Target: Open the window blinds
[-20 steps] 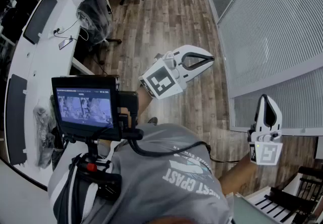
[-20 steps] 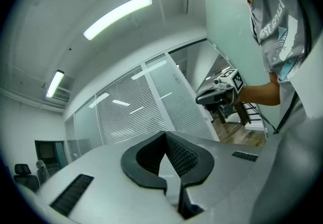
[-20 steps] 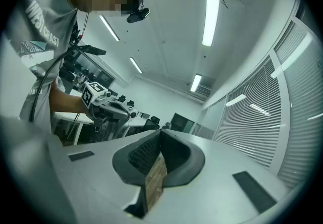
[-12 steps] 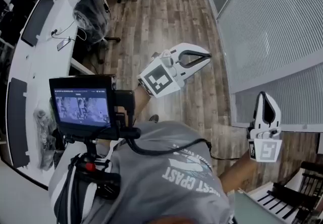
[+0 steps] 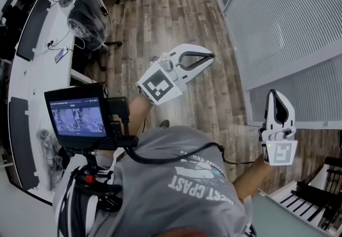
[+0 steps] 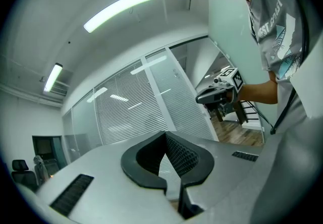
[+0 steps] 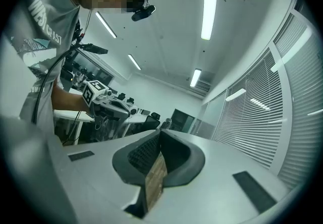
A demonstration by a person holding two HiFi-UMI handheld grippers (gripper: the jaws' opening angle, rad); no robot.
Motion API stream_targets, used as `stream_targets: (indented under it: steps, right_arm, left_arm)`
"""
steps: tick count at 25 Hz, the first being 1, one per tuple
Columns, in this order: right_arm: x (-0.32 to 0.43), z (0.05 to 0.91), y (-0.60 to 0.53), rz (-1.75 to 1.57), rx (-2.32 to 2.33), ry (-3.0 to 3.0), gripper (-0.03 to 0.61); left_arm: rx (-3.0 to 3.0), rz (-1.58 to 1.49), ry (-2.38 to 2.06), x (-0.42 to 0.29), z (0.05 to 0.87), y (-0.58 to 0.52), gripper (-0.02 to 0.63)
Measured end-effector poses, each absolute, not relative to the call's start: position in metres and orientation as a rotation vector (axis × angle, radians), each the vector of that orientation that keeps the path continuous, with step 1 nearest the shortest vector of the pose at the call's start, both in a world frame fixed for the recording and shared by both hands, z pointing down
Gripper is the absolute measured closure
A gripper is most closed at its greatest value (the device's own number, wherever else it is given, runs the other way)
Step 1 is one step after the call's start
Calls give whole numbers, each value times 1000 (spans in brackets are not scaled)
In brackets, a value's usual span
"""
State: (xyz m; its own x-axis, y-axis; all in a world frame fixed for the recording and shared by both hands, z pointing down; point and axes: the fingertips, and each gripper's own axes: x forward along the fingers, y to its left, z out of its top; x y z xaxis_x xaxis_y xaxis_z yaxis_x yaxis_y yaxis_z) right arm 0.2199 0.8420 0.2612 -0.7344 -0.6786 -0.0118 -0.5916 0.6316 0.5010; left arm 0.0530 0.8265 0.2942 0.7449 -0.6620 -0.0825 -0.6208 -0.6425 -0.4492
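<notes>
The closed white slatted window blinds point(image 5: 283, 17) fill the glass wall at the right of the head view. They also show in the left gripper view point(image 6: 126, 112) and the right gripper view point(image 7: 262, 112). My left gripper point(image 5: 212, 58) is held level over the wooden floor, well short of the blinds, shut with nothing in it. Its tips meet in its own view point(image 6: 165, 133). My right gripper point(image 5: 274, 93) is lower right, near the bottom edge of the blinds and not touching them. It is shut and empty too point(image 7: 160, 132). No cord or wand can be made out.
A long white desk point(image 5: 32, 70) with dark screens runs along the left. Plastic-covered office chairs point(image 5: 88, 14) stand beside it. A small monitor rig point(image 5: 75, 118) hangs at the person's chest. Wooden floor point(image 5: 160, 12) lies between desk and window. A black rack point(image 5: 315, 198) sits at the bottom right.
In the head view both grippers have drifted a little to the left as the view swung; the left one also rose slightly. Both stay shut and empty.
</notes>
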Motion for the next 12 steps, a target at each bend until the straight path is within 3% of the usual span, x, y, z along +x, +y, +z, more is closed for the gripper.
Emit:
stream_targets:
  steps: [12]
  right_arm:
    - [198,278,780,-673,1096,-2655,575]
  left_arm:
    - [-2562,-121,1021,21,313,764,609]
